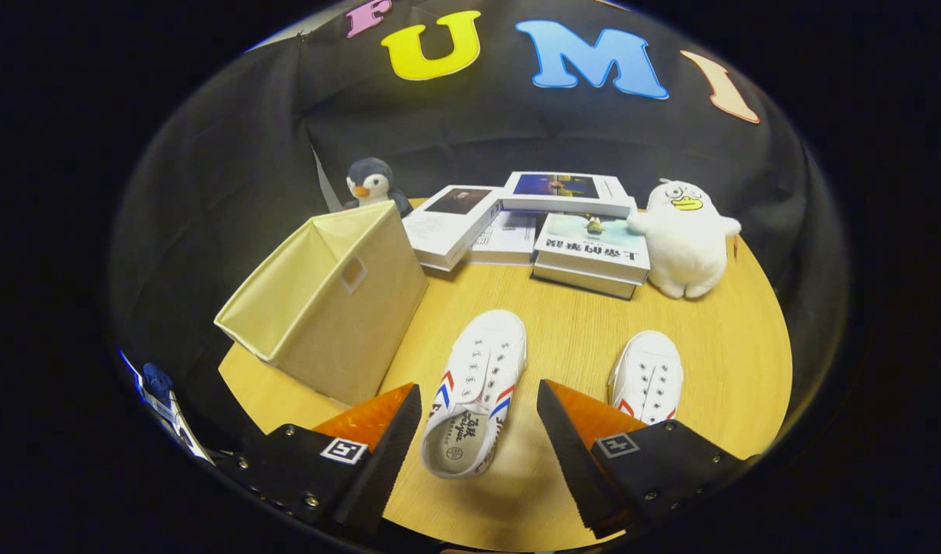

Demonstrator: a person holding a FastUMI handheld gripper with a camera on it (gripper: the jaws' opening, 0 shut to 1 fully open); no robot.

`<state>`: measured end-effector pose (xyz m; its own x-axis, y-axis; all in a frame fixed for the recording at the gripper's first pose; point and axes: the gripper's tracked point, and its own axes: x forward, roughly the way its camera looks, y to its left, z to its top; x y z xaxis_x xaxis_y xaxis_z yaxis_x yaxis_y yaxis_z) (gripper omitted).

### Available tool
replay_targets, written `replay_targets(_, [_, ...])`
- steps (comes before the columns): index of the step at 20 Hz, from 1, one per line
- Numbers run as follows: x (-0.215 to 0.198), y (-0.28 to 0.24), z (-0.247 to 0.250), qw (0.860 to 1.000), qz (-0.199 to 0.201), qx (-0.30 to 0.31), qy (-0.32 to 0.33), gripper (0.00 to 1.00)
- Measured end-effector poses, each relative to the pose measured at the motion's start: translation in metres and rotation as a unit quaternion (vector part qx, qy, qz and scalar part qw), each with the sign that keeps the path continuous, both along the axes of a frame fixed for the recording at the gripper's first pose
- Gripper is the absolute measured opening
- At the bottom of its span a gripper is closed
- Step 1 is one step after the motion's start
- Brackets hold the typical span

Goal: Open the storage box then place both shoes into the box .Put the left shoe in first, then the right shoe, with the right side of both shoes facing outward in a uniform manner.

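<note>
We see our gripper hanging above the near edge of a round wooden table, its two fingers spread wide apart and holding nothing. Between the fingers lies one white shoe with red and blue stripes on its side; its heel and opening sit nearest us and its toe points toward the middle of the tabletop, and neither finger touches it. A second white shoe lies just beyond the right finger, which hides its heel end; it sits nearer the right edge of the tabletop, well apart from the first shoe. We cannot tell which shoe is the left one. The storage box, a beige fabric box with a small window in one wall, stands tilted at the left edge of the tabletop, beyond the left finger; whether it is open we cannot tell from this side. Along the far edge lie several books, some overlapping. A plush penguin stands behind the box at the far left, and a white plush duck stands just beside the books at the far right.
</note>
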<state>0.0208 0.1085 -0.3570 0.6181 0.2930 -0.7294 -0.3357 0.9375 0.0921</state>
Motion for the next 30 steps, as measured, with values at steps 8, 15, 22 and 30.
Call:
replay_targets(8, [0.000,-0.012,-0.060,0.995,0.009,-0.054,0.081,0.92])
replay_targets(15, [0.033,-0.020,-0.092,0.989,0.008,-0.081,0.123,0.89])
replay_targets(22, [0.028,0.000,-0.095,0.987,0.034,-0.028,0.157,0.16])
replay_targets(30, [0.017,-0.002,-0.061,0.977,-0.029,0.054,0.202,0.00])
